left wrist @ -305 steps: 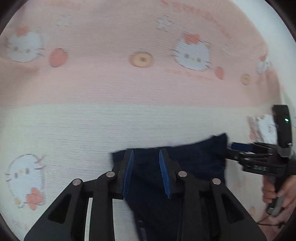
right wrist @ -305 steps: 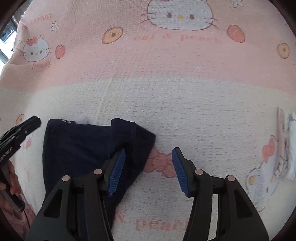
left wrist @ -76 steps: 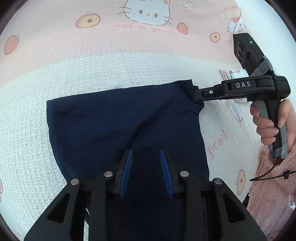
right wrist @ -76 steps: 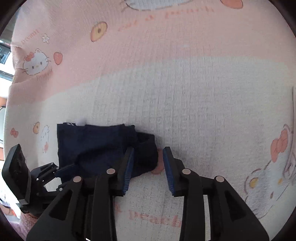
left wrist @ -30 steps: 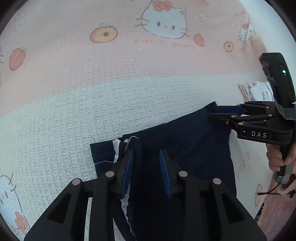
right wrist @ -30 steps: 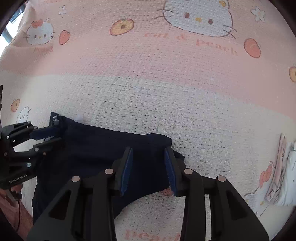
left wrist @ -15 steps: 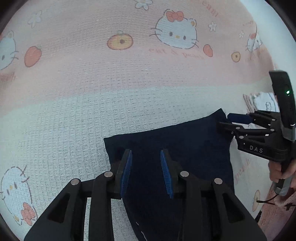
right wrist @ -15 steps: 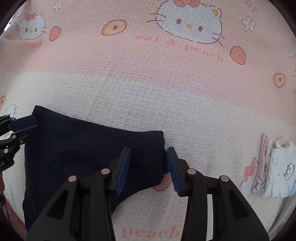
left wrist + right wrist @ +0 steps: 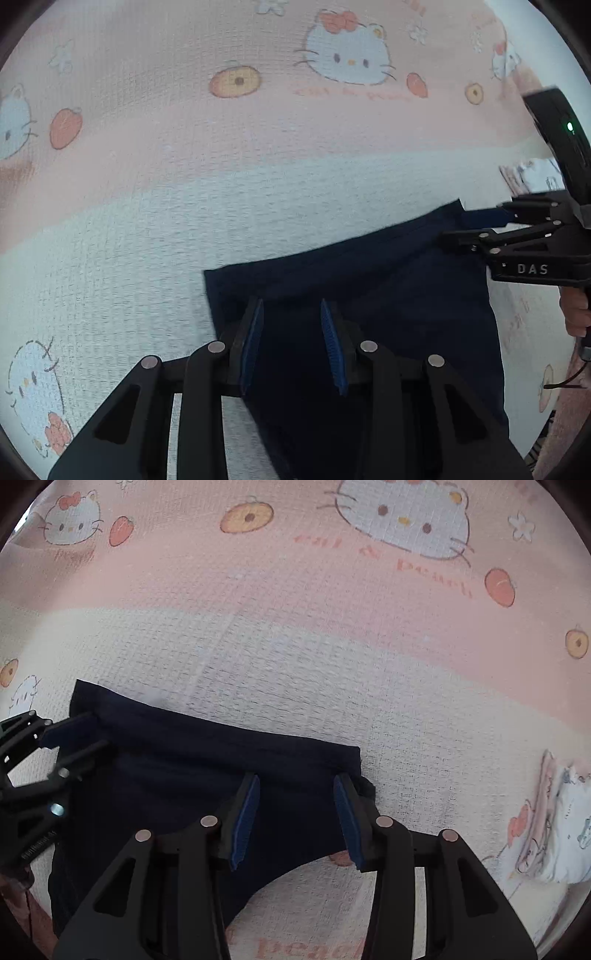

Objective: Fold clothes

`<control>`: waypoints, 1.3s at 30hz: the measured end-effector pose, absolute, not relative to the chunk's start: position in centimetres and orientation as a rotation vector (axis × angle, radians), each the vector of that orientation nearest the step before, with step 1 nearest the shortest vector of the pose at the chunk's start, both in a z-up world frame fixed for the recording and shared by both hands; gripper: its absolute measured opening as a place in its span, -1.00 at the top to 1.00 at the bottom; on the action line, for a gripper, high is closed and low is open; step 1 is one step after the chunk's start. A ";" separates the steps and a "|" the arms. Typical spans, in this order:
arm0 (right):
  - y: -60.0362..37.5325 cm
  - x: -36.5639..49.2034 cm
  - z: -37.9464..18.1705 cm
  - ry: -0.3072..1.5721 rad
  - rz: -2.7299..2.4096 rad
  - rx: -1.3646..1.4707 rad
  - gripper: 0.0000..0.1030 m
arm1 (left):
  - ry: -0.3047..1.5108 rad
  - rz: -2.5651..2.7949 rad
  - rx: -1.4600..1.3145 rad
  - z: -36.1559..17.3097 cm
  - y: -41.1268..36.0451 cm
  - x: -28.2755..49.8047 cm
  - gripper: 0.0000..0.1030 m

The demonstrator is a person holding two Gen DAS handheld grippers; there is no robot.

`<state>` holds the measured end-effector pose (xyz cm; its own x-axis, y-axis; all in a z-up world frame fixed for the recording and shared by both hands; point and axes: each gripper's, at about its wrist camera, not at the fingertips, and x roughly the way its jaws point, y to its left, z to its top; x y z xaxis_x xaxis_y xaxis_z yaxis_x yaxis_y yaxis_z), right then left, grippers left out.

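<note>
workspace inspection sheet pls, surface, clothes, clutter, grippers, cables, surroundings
Surface: pink and cream waffle-weave blanket printed with cartoon cats and peaches.
Job's things: navy garment lying flat on the cream band, its far edge straight.
Clutter: small stack of folded pale cloth at the blanket's right edge.
Grippers: left gripper and right gripper both over the garment with jaws apart; whether either pinches fabric is unclear.
Cables: thin dark cable hanging below the person's hand.
Surroundings: nothing seen beyond the blanket.
</note>
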<state>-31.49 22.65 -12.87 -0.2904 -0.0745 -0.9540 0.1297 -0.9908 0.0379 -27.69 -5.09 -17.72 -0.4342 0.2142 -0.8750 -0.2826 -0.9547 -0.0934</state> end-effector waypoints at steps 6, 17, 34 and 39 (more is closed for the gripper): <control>25.6 -31.4 -9.7 -0.013 -2.555 1.739 0.14 | -0.108 2.479 -1.481 -15.7 -7.2 -27.3 0.34; 20.9 -17.6 -10.2 -0.183 -2.336 1.861 0.13 | -0.392 2.360 -1.928 -17.4 -8.9 -17.0 0.34; 18.1 -9.0 -10.9 -0.273 -2.382 1.874 0.04 | -0.473 2.368 -1.760 -16.4 -4.8 -10.7 0.33; 18.0 -8.4 -12.3 -0.250 -2.373 1.914 0.01 | -0.374 2.390 -1.897 -18.6 -3.9 -10.6 0.31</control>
<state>-8.39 18.00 -12.29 -0.2148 -0.1657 -0.9625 -0.0382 -0.9833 0.1778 -10.62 -3.87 -18.65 -0.2373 0.2023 -0.9501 0.0973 -0.9682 -0.2304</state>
